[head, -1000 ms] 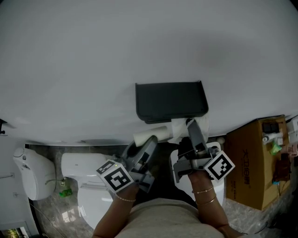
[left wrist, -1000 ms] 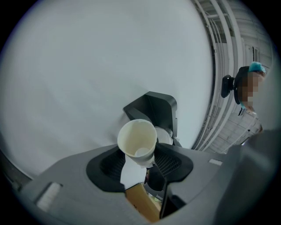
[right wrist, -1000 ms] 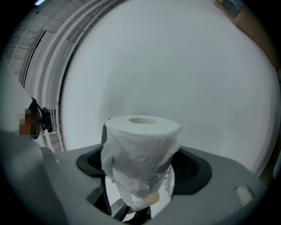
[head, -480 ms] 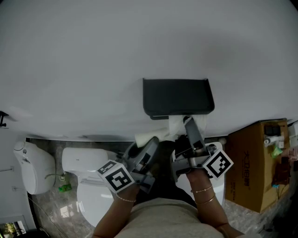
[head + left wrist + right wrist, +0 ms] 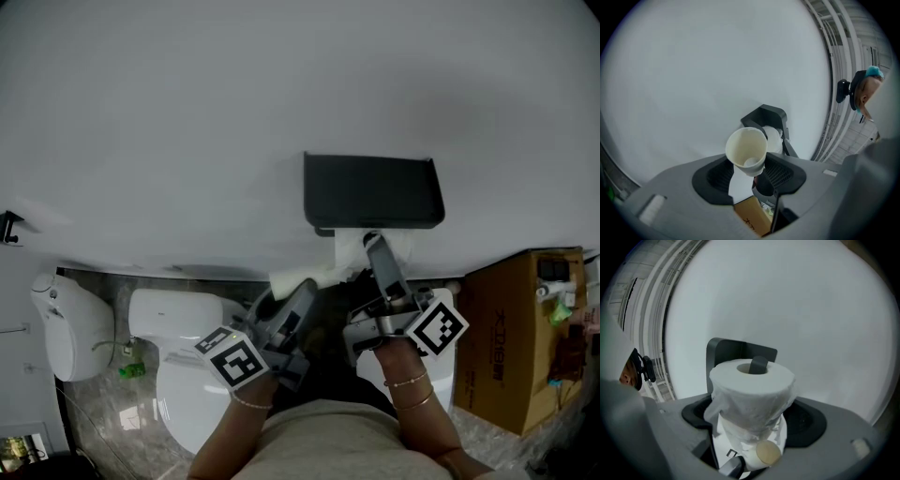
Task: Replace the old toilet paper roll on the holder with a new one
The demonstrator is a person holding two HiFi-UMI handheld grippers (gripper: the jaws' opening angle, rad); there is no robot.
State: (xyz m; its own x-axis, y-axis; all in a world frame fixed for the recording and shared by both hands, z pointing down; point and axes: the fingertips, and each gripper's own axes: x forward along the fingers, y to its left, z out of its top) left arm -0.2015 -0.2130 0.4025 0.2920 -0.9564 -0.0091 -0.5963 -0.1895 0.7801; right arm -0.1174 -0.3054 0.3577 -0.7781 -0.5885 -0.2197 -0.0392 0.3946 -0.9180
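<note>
A black toilet paper holder (image 5: 373,192) hangs on the white wall. My right gripper (image 5: 370,246) is shut on the new white toilet paper roll (image 5: 359,251) just under it. In the right gripper view the new roll (image 5: 752,390) sits between the jaws, with the holder's black arm (image 5: 759,365) poking into its core. To its left, my left gripper (image 5: 302,286) is shut on the empty cardboard tube (image 5: 298,278). In the left gripper view the tube (image 5: 746,149) points at the camera, open end first, with the holder (image 5: 765,116) behind it.
A white toilet (image 5: 183,375) stands at lower left on the marbled floor, with a white bin (image 5: 61,342) further left. A brown cardboard box (image 5: 516,328) with small items on it stands at the right. The person's forearms fill the bottom middle.
Both grippers have moved a little toward the wall with their loads. The head view has swung, so the holder now sits further right in the picture.
</note>
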